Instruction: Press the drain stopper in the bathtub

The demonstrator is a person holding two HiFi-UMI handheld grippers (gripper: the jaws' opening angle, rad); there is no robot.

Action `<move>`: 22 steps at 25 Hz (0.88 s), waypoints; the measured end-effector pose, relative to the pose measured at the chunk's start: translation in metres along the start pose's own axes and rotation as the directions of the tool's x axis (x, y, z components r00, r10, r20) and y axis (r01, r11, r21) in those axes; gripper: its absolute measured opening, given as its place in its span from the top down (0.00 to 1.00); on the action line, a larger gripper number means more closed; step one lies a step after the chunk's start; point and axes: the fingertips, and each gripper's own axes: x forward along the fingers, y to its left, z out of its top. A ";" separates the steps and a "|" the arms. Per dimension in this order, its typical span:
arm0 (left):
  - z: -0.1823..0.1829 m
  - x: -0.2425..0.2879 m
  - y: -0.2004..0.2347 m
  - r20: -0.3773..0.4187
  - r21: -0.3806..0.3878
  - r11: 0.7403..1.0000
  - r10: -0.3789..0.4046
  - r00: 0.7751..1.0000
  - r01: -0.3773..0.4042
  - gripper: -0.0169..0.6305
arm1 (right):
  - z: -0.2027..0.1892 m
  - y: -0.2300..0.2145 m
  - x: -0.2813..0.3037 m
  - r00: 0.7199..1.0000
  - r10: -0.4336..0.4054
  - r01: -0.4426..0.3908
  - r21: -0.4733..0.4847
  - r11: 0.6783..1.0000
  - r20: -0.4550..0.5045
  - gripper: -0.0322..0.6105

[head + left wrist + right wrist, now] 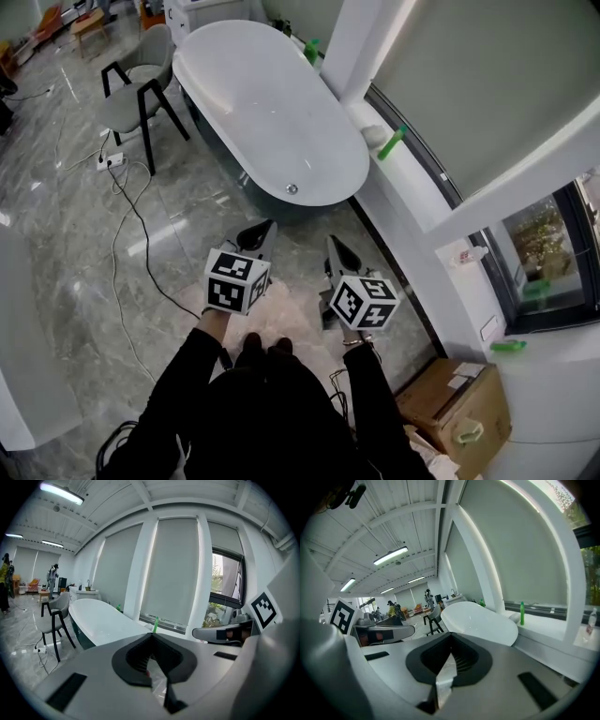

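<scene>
I log, from the head view:
- Bathtub [246,86], white, at 12 o'clock.
- Drain stopper [292,188], in the tub's near end.
- Left gripper [266,228], jaws together, nothing held, over the floor at 6 o'clock from the stopper and apart from it.
- Right gripper [332,244], jaws likewise closed and empty, at 3 o'clock of the left.

White oval tub [262,103], chrome stopper [292,188] (nr end)

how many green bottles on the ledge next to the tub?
2. One green bottle on the ledge beside the bathtub at its drain end; a second bottle by its far end. Others may be hidden behind the pillar.
</scene>
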 end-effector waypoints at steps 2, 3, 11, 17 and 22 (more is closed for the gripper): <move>0.004 -0.001 0.003 0.011 -0.005 1.000 0.000 1.000 0.000 0.96 | 0.002 0.003 0.001 1.000 -0.001 0.001 -0.008 1.000 0.002 0.95; 0.006 -0.002 0.004 0.016 -0.005 1.000 -0.001 1.000 0.001 0.96 | 0.003 0.003 0.001 1.000 -0.001 0.001 -0.012 1.000 0.003 0.95; 0.014 0.002 0.016 0.028 -0.012 1.000 0.004 1.000 -0.004 0.96 | 0.002 0.005 0.009 1.000 -0.002 0.002 -0.015 1.000 -0.008 0.95; 0.015 0.023 0.027 0.012 -0.007 1.000 0.007 1.000 -0.007 0.96 | 0.009 -0.009 0.033 1.000 0.000 0.000 -0.010 1.000 -0.011 0.95; 0.020 0.050 0.040 0.002 -0.009 1.000 0.021 1.000 -0.021 0.96 | 0.020 -0.025 0.060 1.000 0.007 -0.007 -0.009 1.000 -0.020 0.95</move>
